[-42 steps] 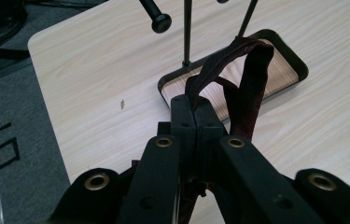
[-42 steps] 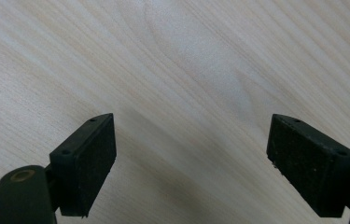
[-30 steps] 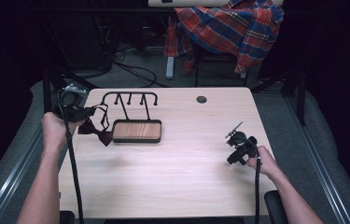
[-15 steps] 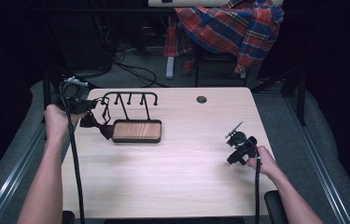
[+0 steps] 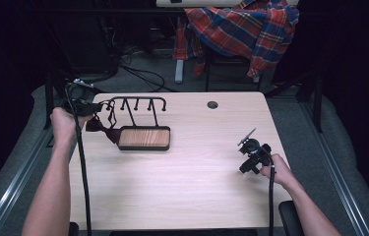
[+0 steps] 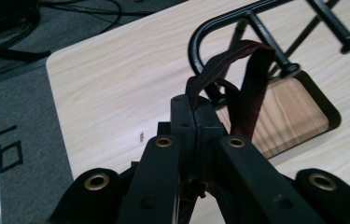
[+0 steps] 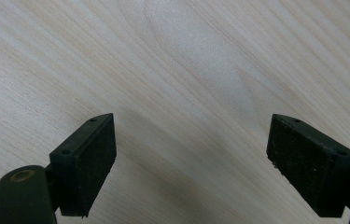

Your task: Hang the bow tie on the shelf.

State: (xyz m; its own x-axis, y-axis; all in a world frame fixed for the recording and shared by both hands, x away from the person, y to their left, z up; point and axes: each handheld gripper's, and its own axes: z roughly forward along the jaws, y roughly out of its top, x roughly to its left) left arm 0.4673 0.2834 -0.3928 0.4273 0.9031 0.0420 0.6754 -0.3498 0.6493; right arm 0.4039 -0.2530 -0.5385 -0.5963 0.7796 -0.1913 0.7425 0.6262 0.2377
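Note:
A black metal rack with several pegs stands on a wooden base at the table's far left. My left gripper sits by the rack's left end, shut on the thin strap of a dark red bow tie that hangs below it. In the left gripper view the jaws are pressed together on the strap, which loops up beside the rack's curved bar. My right gripper rests near the table's right edge, open, with bare tabletop between its pads.
A round cable hole sits at the table's far middle. A plaid shirt hangs over a chair behind the table, and cables lie on the floor. The table's left edge is close to my left gripper.
My left hand has carried the bow tie rightward and away from me, bringing the strap up against the rack's left end. The right gripper has stayed where it was.

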